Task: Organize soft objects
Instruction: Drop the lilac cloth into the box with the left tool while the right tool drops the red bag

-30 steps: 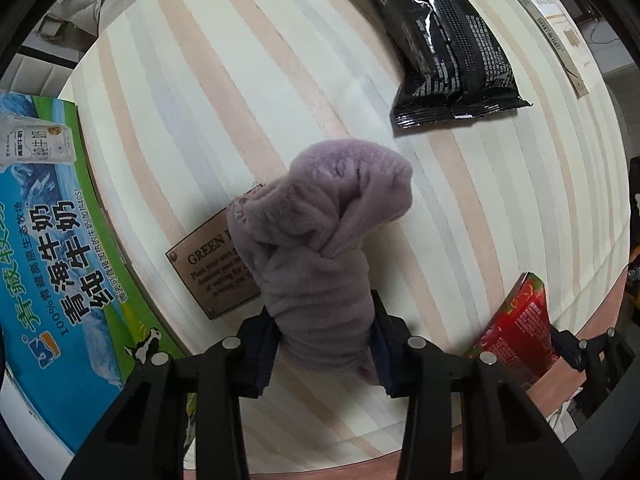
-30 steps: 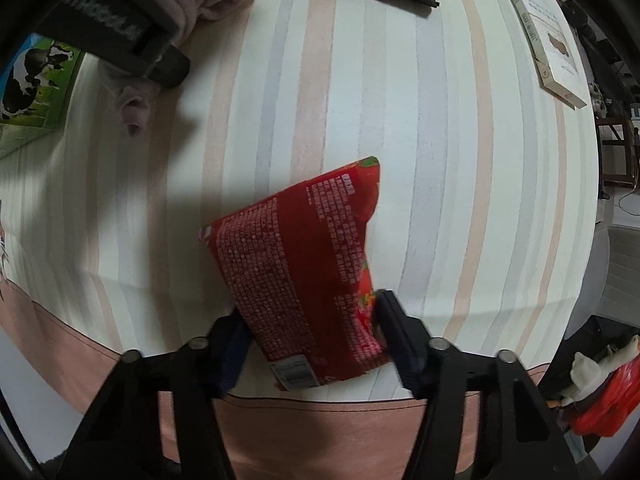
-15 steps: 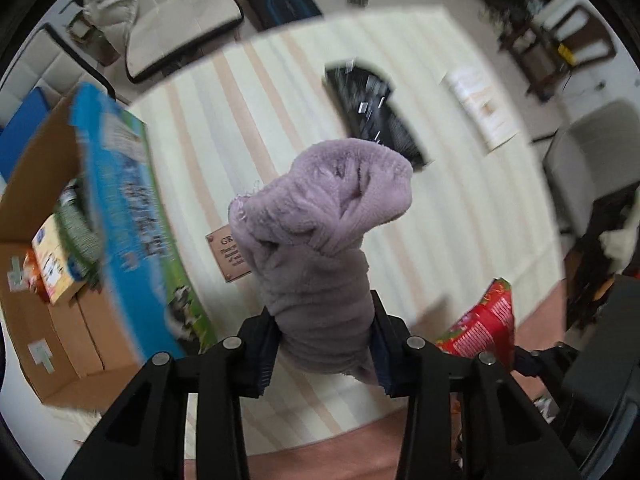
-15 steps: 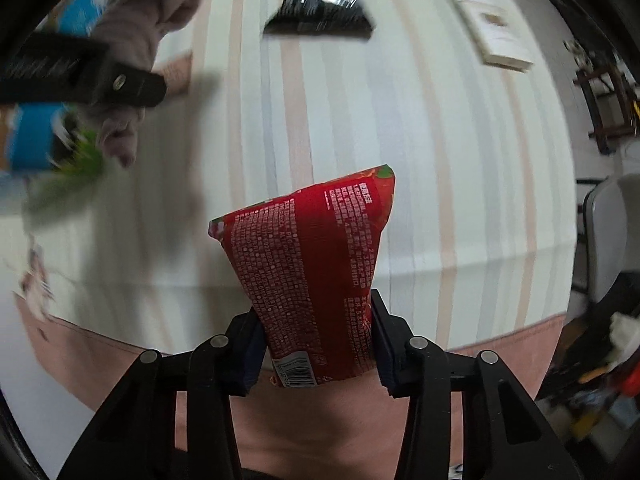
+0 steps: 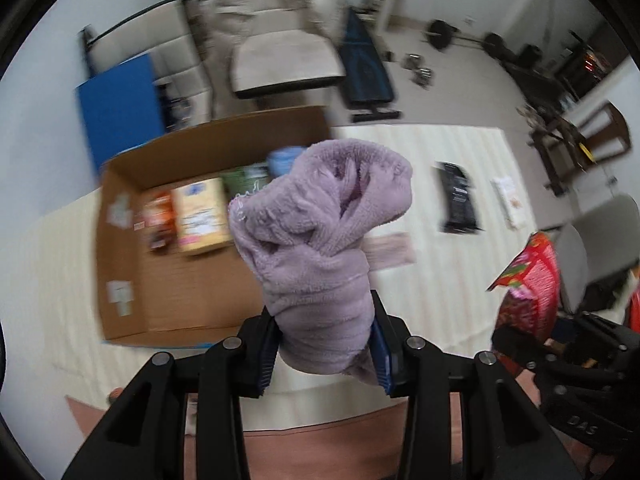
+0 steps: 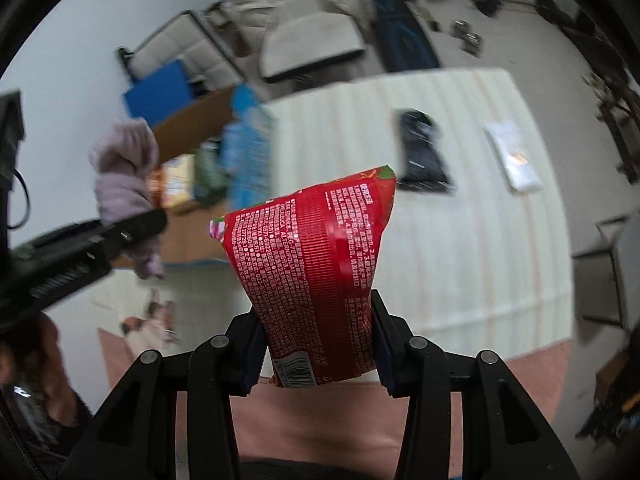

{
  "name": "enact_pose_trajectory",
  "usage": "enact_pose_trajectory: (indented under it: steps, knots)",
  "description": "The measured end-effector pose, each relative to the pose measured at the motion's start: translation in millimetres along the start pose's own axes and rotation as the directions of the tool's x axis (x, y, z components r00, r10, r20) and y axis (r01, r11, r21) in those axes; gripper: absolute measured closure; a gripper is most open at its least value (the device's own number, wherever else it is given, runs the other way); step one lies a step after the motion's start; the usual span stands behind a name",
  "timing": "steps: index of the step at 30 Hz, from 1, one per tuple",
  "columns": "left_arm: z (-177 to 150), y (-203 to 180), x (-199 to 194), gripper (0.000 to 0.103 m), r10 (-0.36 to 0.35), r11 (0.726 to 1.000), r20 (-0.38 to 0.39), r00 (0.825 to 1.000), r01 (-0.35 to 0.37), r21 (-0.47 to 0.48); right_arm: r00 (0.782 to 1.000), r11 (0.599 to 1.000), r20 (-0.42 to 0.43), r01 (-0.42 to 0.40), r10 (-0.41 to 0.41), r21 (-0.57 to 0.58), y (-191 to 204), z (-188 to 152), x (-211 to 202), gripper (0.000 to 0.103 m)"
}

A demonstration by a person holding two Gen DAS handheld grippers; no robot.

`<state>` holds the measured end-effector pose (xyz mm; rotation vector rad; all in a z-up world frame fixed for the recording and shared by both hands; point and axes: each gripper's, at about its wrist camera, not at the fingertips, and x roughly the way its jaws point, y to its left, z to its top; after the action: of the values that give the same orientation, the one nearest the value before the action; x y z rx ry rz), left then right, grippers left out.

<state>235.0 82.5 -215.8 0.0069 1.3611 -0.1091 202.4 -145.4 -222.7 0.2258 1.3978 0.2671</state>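
Observation:
My left gripper (image 5: 324,344) is shut on a fluffy lilac cloth bundle (image 5: 320,240) and holds it high above the striped table (image 5: 472,152). The bundle also shows at the left of the right wrist view (image 6: 124,176). My right gripper (image 6: 316,344) is shut on a red snack bag (image 6: 316,264), also lifted well above the table; the bag shows at the right edge of the left wrist view (image 5: 532,284). An open cardboard box (image 5: 172,280) holding several packets lies below and left of the cloth.
A black snack bag (image 5: 458,200) and a white booklet (image 5: 510,200) lie on the far part of the table. A brown plaque (image 5: 390,250) lies just behind the cloth. Chairs, a blue panel (image 5: 120,108) and gym weights stand beyond the table.
Both grippers have risen far above the table with their loads. The left view has swung so the open cardboard box now lies beneath the cloth. Both grips are unchanged.

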Motion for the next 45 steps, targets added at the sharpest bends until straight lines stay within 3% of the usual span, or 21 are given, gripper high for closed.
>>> enact_pose_trajectory:
  steps: [8, 15, 22, 27, 30, 31, 34, 39, 45]
  knots:
    - [3, 123, 39, 0.066, 0.039, 0.987, -0.123, 0.992, -0.057, -0.151, 0.995, 0.992, -0.068, -0.077, 0.07, -0.097, 131, 43, 68, 0.055]
    - [7, 203, 83, 0.066, -0.044, 0.965, -0.23, 0.972, -0.019, -0.263, 0.985, 0.993, -0.164, -0.063, 0.045, -0.104, 203, 66, 151, 0.055]
    - [12, 218, 107, 0.065, -0.065, 0.967, -0.265, 0.962, -0.005, -0.257, 0.977, 0.995, -0.215, -0.025, 0.004, -0.096, 230, 70, 203, 0.055]
    - [9, 221, 117, 0.06, -0.045, 0.969, -0.32, 0.947, -0.036, -0.243, 0.967, 0.996, -0.256, -0.01, -0.013, -0.087, 231, 72, 226, 0.053]
    - [7, 225, 120, 0.052, -0.033, 0.971, -0.333, 0.942, -0.049, -0.236, 0.964, 0.994, -0.261, 0.034, -0.059, -0.101, 229, 72, 234, 0.021]
    - [6, 227, 120, 0.043, -0.043, 0.97, -0.336, 0.941, -0.042, -0.241, 0.964, 0.993, -0.255, 0.044, -0.07, -0.108, 229, 72, 235, 0.014]
    - [4, 229, 113, 0.024, -0.029, 0.97, -0.315, 0.949, -0.05, -0.238, 0.963, 0.992, -0.256, 0.061, -0.088, -0.109, 226, 73, 236, 0.008]
    - [1, 224, 98, 0.02, 0.009, 0.973, -0.284, 0.959, -0.074, -0.219, 0.964, 0.98, -0.212, 0.128, -0.159, -0.155, 228, 72, 224, 0.005]
    - [-1, 217, 84, 0.016, 0.046, 0.975, -0.246, 0.968, -0.098, -0.201, 0.967, 0.976, -0.185, 0.146, -0.175, -0.164, 223, 65, 205, 0.004]
